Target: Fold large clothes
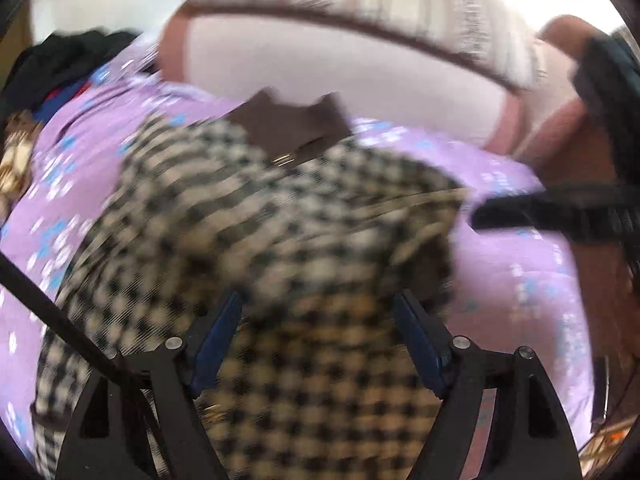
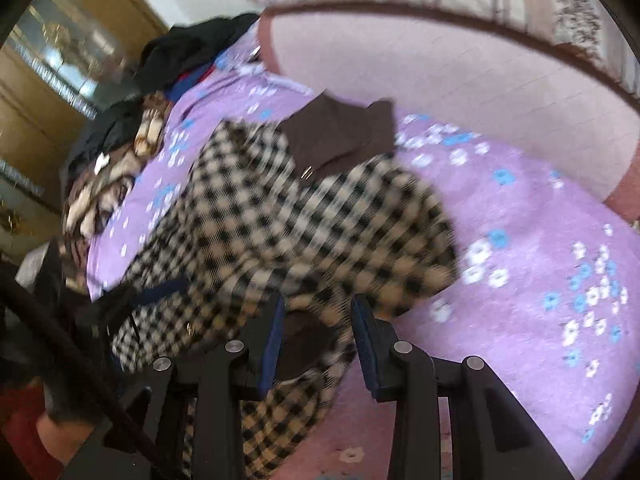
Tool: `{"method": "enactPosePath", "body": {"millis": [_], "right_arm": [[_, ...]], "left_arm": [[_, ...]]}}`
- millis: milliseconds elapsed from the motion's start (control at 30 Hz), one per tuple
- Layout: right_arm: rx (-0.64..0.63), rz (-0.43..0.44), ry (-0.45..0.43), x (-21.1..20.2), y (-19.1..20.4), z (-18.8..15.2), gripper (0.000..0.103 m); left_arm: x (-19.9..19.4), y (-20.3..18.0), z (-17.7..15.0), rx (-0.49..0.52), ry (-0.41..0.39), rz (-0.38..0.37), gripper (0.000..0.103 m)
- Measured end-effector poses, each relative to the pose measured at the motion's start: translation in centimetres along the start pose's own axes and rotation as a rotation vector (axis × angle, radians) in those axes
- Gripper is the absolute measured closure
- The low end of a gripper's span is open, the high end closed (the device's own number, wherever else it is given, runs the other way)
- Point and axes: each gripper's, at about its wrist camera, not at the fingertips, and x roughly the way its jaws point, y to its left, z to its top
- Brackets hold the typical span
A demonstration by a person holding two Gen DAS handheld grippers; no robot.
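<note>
No readable text, labels or numbers; both views motion-blurred.

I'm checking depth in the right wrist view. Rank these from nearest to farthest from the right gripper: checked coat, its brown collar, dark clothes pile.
1. checked coat: its fabric lies between the right gripper fingers.
2. brown collar: beyond, at the coat's far end.
3. dark clothes pile: farthest, upper left on the bed's far edge.

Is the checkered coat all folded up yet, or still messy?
Still messy. The coat lies rumpled on the purple sheet, its brown collar spread open and one part hanging over the edge.
</note>
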Motion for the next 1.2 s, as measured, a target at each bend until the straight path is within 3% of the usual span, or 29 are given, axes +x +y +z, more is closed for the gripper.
{"method": "enactPosePath", "body": {"millis": [167, 367, 533, 767, 867, 1000, 1200], "right_arm": [[-0.028, 0.022, 0.067, 4.0, 1.9, -1.8, 0.066], [0.036, -0.052, 0.195, 9.2, -0.4, -2.1, 0.066], [-0.012, -0.083, 0.191, 8.4, 0.4, -2.2, 0.066], [-0.040, -0.051, 0.110, 4.0, 2.3, -2.2, 0.066], [-0.060, -0.009, 0.074, 2.8, 3.4, -1.9, 0.066], [-0.001, 0.118, 0.114, 2.5, 4.5, -3.2, 0.065], [0.052, 0.230, 0.223, 3.7, 6.5, -9.7, 0.065]], "left_arm": [[0.3, 5.0, -2.1, -0.066, 0.049, 0.108, 0.026], [-2.1, 9.3, -5.0, -0.137, 0.066, 0.159, 0.026], [-5.0, 11.7, -6.5, -0.151, 0.054, 0.190, 0.026], [-10.0, 14.8, -7.9, -0.195, 0.014, 0.235, 0.026], [-11.4, 16.1, -8.8, -0.214, 0.013, 0.251, 0.026], [-12.6, 18.4, -10.6, -0.244, 0.037, 0.255, 0.026], [-13.2, 22.8, -12.7, -0.301, 0.090, 0.266, 0.026]]}}
